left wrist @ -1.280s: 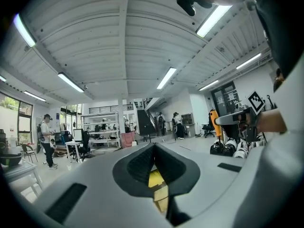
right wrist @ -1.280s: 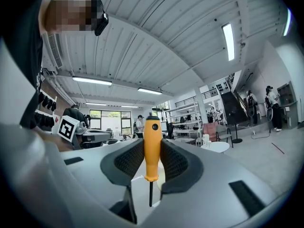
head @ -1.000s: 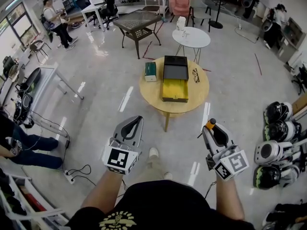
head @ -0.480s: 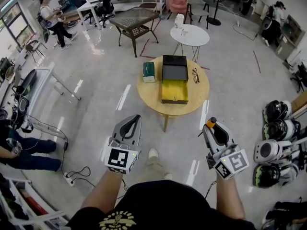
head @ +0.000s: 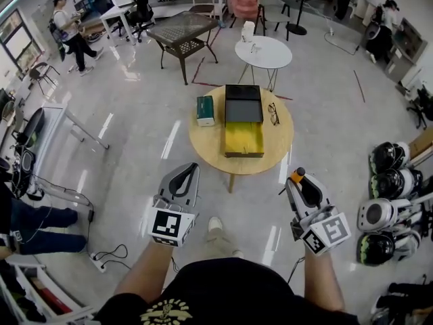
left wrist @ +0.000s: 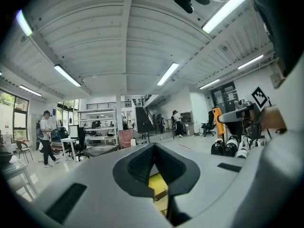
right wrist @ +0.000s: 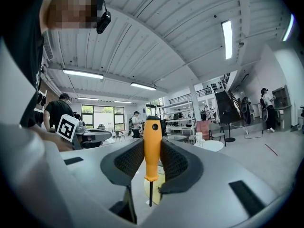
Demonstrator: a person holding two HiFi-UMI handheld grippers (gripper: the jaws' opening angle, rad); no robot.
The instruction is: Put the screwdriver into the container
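Left gripper (head: 190, 170) hangs short of the round wooden table (head: 203, 135), on its near-left side, jaws pressed together with nothing between them. On the table, a green box (head: 205, 110) sits toward the left. The container (head: 241, 135), black with a yellow inside, lies at the table's middle, and a pair of glasses (head: 272, 113) lies toward the table's right edge. The right gripper (head: 302, 180) is held off the table's near-right side, jaws closed on the screwdriver (right wrist: 152, 146) by its orange handle. The tool's long axis runs along the jaws: the handle's butt pokes past the fingertips toward the table, and the metal shaft points back at the gripper body.
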